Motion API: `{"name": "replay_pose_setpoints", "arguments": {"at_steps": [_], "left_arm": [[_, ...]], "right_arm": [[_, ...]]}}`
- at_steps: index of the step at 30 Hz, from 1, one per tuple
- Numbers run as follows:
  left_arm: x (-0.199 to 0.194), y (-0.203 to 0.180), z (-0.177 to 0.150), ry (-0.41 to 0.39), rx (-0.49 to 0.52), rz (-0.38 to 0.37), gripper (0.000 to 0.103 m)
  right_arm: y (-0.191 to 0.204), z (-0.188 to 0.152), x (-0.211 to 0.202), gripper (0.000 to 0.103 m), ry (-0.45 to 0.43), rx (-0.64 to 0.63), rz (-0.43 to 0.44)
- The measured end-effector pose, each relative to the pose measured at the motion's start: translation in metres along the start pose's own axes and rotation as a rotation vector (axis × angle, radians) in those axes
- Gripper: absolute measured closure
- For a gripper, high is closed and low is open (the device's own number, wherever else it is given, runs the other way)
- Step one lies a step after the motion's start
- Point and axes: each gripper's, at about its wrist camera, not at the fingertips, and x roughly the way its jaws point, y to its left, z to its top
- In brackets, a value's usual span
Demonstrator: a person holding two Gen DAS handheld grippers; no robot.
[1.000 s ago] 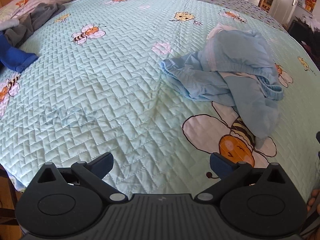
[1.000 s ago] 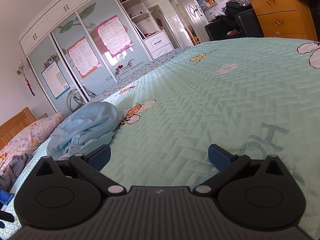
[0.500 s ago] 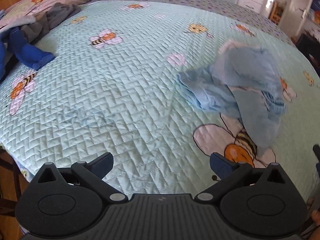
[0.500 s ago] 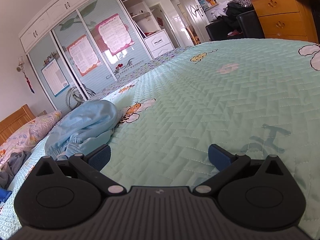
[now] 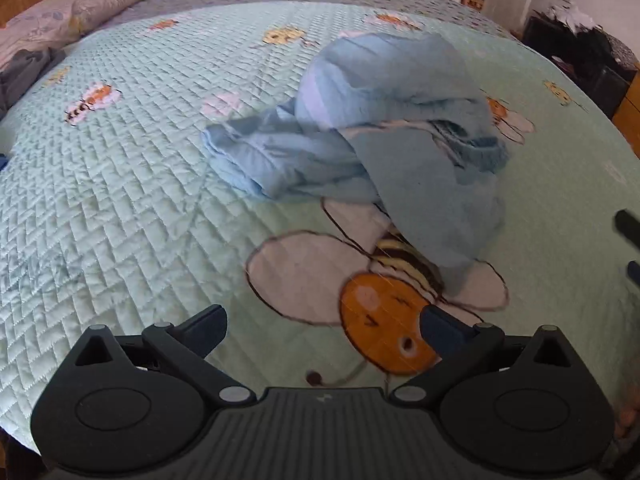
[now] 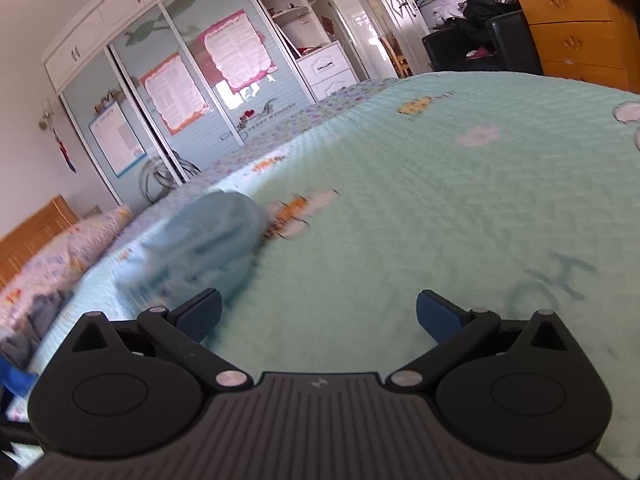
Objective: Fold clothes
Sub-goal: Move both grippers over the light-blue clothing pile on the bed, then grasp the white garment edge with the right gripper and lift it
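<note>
A crumpled light blue garment (image 5: 376, 128) lies in a heap on the mint quilted bedspread (image 5: 120, 200), partly over a large bee print (image 5: 384, 320). My left gripper (image 5: 324, 326) is open and empty, low over the bed in front of the garment. In the right wrist view the same garment (image 6: 208, 240) shows blurred at left. My right gripper (image 6: 318, 314) is open and empty, just right of the garment. A bit of the right gripper shows at the left wrist view's right edge (image 5: 630, 228).
A pillow (image 5: 68, 16) and dark clothes (image 5: 24, 72) lie at the bed's far left. A wardrobe with sliding doors (image 6: 168, 92), a wooden dresser (image 6: 580, 20) and a black chair with clothes (image 6: 480, 36) stand beyond the bed.
My left gripper has moved right and closer to the blue garment, which now fills more of the view. My right gripper has shifted toward the garment too. Both stay open.
</note>
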Motion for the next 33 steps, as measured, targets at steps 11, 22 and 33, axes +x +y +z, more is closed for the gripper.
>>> {"name": "replay_pose_setpoints", "arguments": {"at_steps": [11,22,33], "left_arm": [[0.029,0.023,0.005,-0.112,-0.034,0.085,0.001],[0.049,0.016,-0.002,-0.260,-0.020,0.081,0.000],[0.051,0.020,-0.004,-0.275,-0.024,0.062,0.000]], "right_arm": [[0.117,0.044,0.108,0.000,0.159,-0.380,0.182],[0.120,0.012,0.182,0.027,0.298,-0.358,0.117],[0.077,0.109,0.097,0.076,0.042,-0.007,0.263]]}}
